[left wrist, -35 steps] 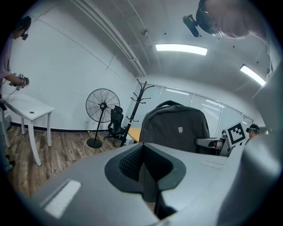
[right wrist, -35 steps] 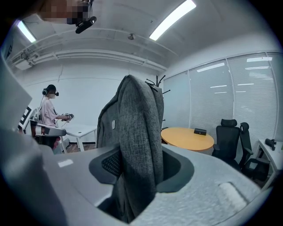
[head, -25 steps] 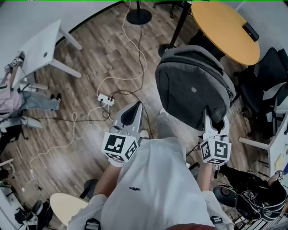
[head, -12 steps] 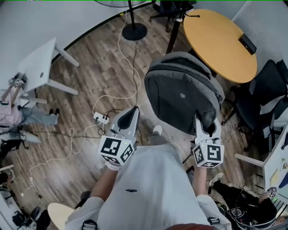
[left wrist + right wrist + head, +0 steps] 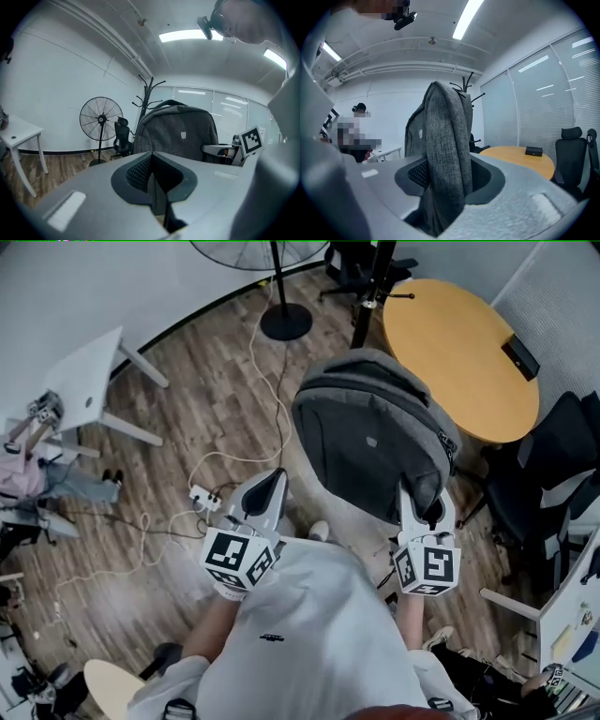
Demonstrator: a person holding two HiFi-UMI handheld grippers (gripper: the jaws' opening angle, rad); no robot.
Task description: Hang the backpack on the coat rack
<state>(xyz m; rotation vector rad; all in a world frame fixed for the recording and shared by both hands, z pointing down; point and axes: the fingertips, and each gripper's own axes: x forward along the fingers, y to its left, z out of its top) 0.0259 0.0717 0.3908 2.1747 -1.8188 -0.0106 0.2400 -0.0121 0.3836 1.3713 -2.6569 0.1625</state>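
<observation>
Carry stage, hang not yet done.

- Backpack [image 5: 370,442]: grey, off the floor, held up in front of the person and clear of everything else. Its weight appears to rest on one grip alone.
- Right claw [image 5: 427,504]: clamped on a grey fabric band of the backpack, a strap or handle by the look of it. In the right gripper view the band runs upright through the jaws, with both pads pressed against it.
- Left claw [image 5: 270,486]: jaws together, nothing between them, carried level beside the bag and not touching it.
- Coat rack [image 5: 144,105]: dark pole with branching hooks, standing beyond the backpack, next to a standing fan [image 5: 101,119] and near the round worktop [image 5: 469,352]. All hooks in sight are bare.

Done, judged from this: bag picked up and pointed toward the rack.

Left to do:
- close the gap that remains
- raise the bag to hook height
- slip a loop over a hook
- let go

The top loop cannot be made out from here. The idle left claw may be needed to steady the bag or open that loop.
</observation>
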